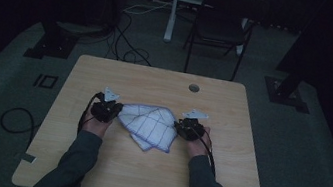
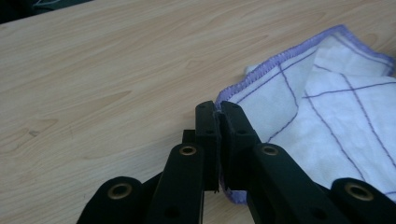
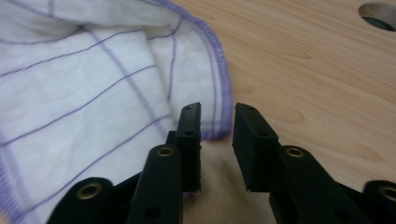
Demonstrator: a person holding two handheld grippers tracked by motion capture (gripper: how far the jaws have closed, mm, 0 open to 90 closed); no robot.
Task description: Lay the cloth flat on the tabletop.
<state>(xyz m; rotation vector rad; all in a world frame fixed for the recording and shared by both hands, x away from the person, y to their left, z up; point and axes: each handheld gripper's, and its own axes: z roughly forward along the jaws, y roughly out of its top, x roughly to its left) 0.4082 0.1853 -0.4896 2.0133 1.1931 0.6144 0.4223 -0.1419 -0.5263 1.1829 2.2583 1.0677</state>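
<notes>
On the left of the high view, the left tongs sit at the left edge of the cloth, held by the person's left hand. In the left gripper view these tongs are pressed together on the cloth's purple-stitched hem, pinching a thin fold of it between the pads. The cloth itself, white with a purple grid and purple border, lies rumpled and partly folded over itself in the middle of the wooden surface, between the two hands. At its right edge are the right tongs, with the right hand behind them. In the right gripper view the right tongs stand spread, nothing pressed between the pads; the cloth's hemmed corner lies just beyond the tips. A round hole sits in the surface farther back.
</notes>
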